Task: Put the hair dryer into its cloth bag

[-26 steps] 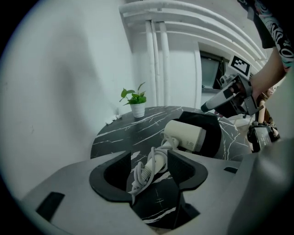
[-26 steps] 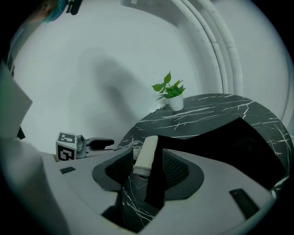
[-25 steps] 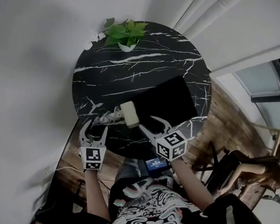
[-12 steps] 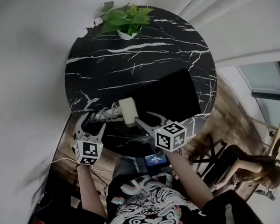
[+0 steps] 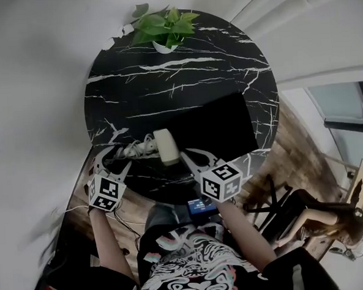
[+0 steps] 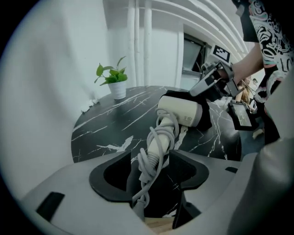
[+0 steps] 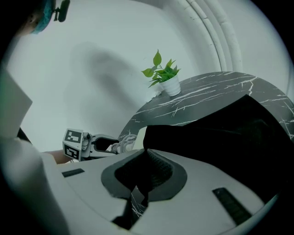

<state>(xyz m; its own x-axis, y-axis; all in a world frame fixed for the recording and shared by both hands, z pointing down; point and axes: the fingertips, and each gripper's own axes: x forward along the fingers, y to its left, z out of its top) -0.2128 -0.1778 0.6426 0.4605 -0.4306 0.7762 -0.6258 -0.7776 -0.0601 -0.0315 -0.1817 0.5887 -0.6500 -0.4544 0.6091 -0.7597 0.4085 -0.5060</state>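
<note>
The cream hair dryer (image 5: 166,147) lies on the round black marble table (image 5: 164,69), its head against the near left corner of the black cloth bag (image 5: 217,124). Its handle points left with the grey cord (image 5: 136,151) wound round it. In the left gripper view the dryer (image 6: 181,110) lies ahead, and the wrapped handle and cord (image 6: 154,147) run back between my left gripper's (image 6: 149,160) jaws. Those jaws are closing but stand apart from the cord. My right gripper (image 5: 191,159) is shut on the bag's near edge (image 7: 220,137).
A potted plant (image 5: 165,29) stands at the table's far rim. A small lit device (image 5: 200,206) rests on the person's lap below the near rim. Wooden floor and a dark chair (image 5: 277,209) lie to the right. A white wall curves round behind.
Both grippers have sunk toward the near table edge. The right jaws, wide open before, have shut at the bag's corner. The left gripper has tilted down over the corded handle.
</note>
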